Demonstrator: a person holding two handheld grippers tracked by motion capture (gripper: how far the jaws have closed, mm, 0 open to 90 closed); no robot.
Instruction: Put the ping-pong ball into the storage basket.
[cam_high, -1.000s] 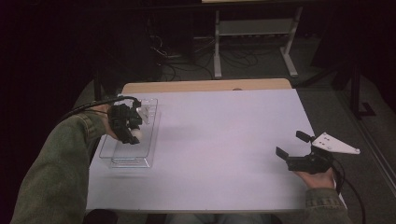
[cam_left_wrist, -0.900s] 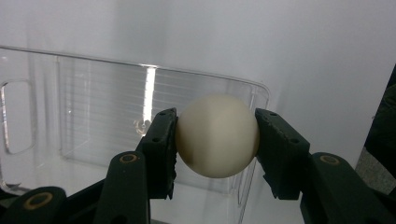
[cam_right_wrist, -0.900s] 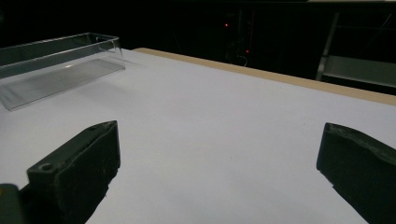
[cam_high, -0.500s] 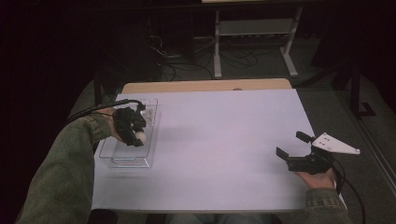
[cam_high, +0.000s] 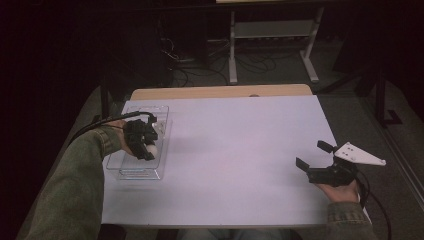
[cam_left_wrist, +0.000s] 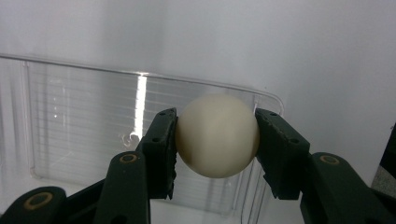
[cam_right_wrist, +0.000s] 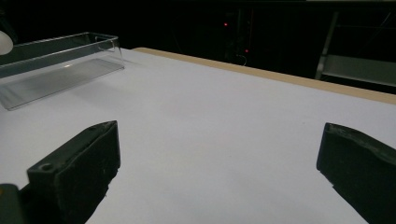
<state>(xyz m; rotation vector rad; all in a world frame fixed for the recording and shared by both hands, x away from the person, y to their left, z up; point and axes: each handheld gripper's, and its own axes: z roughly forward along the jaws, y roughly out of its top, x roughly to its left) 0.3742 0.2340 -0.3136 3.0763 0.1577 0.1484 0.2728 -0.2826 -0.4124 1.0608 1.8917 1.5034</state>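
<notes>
Left gripper (cam_left_wrist: 217, 140) is clamped on a cream ball (cam_left_wrist: 217, 135), one black jaw pressed to each side of it, and the ball bulges out above and below the pads, so the grip sits right across its middle. Behind it lies the clear plastic tray (cam_left_wrist: 79, 112), ribbed floor catching a bright streak of light, its rounded corner just past the ball. From the high view, the left gripper (cam_high: 145, 147) hangs over that tray (cam_high: 131, 170) at the left side of the white table (cam_high: 235, 150), with the ball (cam_high: 150, 149) showing as a pale spot between the jaws, over the tray's right half; whether it touches the floor of the tray, I cannot tell. The person's green sleeve (cam_high: 75, 190) runs in from the bottom left, cable trailing back from the gripper. Over on the right, the right gripper (cam_high: 312, 157) sits low near the table's right edge, well apart from the tray, jaws spread wide with nothing between them, its grey three-cornered plate (cam_high: 359, 154) on top. The right gripper view confirms it: right gripper (cam_right_wrist: 219, 154) with both jaws far apart over bare white tabletop, the tray (cam_right_wrist: 60, 65) off in the distance at the upper left, a wooden strip (cam_right_wrist: 280, 77) along the table's far edge
</notes>
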